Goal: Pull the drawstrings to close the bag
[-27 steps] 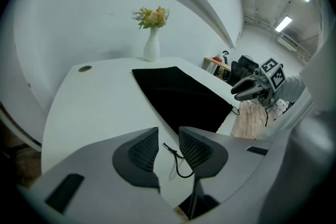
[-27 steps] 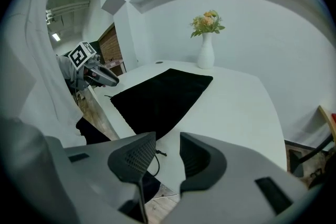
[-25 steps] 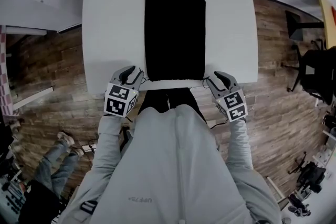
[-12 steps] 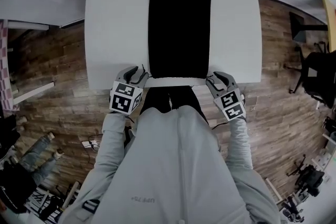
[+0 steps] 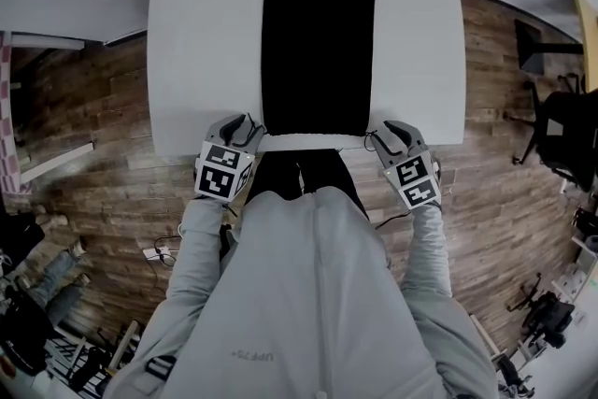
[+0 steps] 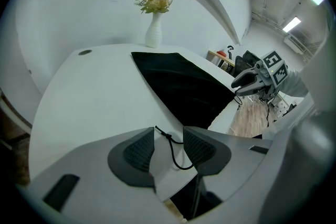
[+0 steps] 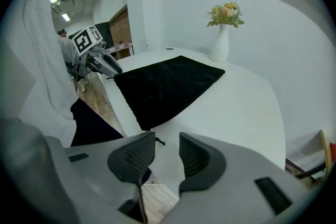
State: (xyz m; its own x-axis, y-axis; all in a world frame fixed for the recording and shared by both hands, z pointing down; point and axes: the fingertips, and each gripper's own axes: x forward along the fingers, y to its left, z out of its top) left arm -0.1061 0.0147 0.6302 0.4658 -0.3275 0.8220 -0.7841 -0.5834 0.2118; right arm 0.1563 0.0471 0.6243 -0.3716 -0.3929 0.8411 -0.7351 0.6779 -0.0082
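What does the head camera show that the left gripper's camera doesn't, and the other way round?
Only the head view: the left gripper's marker cube and the person's left sleeve, seen from above.
Only the left gripper view: the left gripper up close. Its jaws are open, having just been opening, and a knotted black cord lies loose between them. It also shows the flowers in the vase.
Both: the black bag flat on the white table, and the right gripper at its near corner.
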